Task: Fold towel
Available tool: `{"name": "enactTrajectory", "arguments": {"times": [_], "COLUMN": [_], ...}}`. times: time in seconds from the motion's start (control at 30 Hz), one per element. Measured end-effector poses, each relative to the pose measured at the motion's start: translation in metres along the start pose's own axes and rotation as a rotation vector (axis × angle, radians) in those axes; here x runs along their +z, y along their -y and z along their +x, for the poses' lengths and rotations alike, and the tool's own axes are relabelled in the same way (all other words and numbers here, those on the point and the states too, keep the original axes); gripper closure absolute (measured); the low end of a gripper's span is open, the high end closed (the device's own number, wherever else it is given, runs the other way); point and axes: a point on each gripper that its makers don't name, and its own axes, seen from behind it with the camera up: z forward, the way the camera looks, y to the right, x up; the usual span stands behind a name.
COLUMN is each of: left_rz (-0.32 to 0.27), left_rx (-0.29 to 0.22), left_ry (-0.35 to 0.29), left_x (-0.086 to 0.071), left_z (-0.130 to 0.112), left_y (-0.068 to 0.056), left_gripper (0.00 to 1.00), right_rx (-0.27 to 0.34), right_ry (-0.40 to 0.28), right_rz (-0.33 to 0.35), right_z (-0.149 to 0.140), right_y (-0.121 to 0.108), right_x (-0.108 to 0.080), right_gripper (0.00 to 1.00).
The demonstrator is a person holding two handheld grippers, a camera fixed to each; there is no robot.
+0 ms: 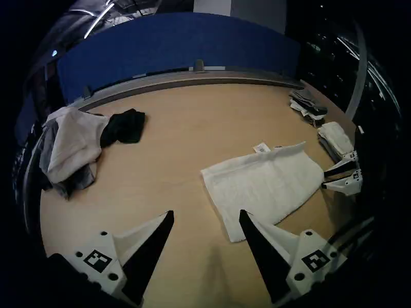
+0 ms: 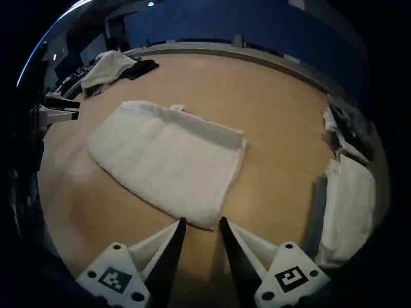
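Towel (image 2: 164, 159): white cloth, thick, fluffy, a bit rough.
Table (image 2: 277, 102): light wood, smooth, faint shine.
Left gripper (image 1: 205, 213), right gripper (image 2: 201, 220): hard white plastic, black inside faces, matt.
Pile (image 1: 72, 143): soft crumpled cloth, white and grey.
Black cloth (image 1: 123, 126): matt.
Blue wall (image 1: 174, 46): matt, felt-like.
Folded stack (image 2: 352, 205): fluffy white cloth.

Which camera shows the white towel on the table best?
The right gripper view: the white towel lies central and large, its outline nearly whole. The left gripper view shows the towel smaller, off to the side, its near edge partly behind a finger.
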Motion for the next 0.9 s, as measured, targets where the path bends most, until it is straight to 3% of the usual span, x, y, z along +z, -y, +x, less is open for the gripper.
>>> {"name": "enactTrajectory", "arguments": {"times": [0.17,0.3,0.37,0.57,0.9], "left_rz": [0.001,0.001,0.001,0.002,0.004], "left_rx": [0.002,0.002,0.002,0.007,0.009], "left_ry": [0.0,0.001,0.001,0.003,0.002], "left_x": [0.0,-0.001,-0.001,-0.002,-0.004], "left_z": [0.0,-0.002,-0.002,-0.004,-0.003], "left_y": [0.0,-0.001,-0.001,-0.002,-0.004], "left_gripper": [0.06,0.06,0.06,0.06,0.06], "right_rx": [0.012,0.015,0.013,0.008,0.01], "right_ry": [0.001,0.005,0.003,0.001,-0.059], "right_rz": [0.009,0.008,0.002,0.025,0.031], "right_z": [0.0,-0.001,-0.001,-0.002,0.02], "right_y": [-0.002,-0.003,-0.004,0.004,0.006], "right_x": [0.001,0.0,0.001,-0.002,-0.018], "right_gripper": [0.65,0.88,0.93,0.95,0.95]}}
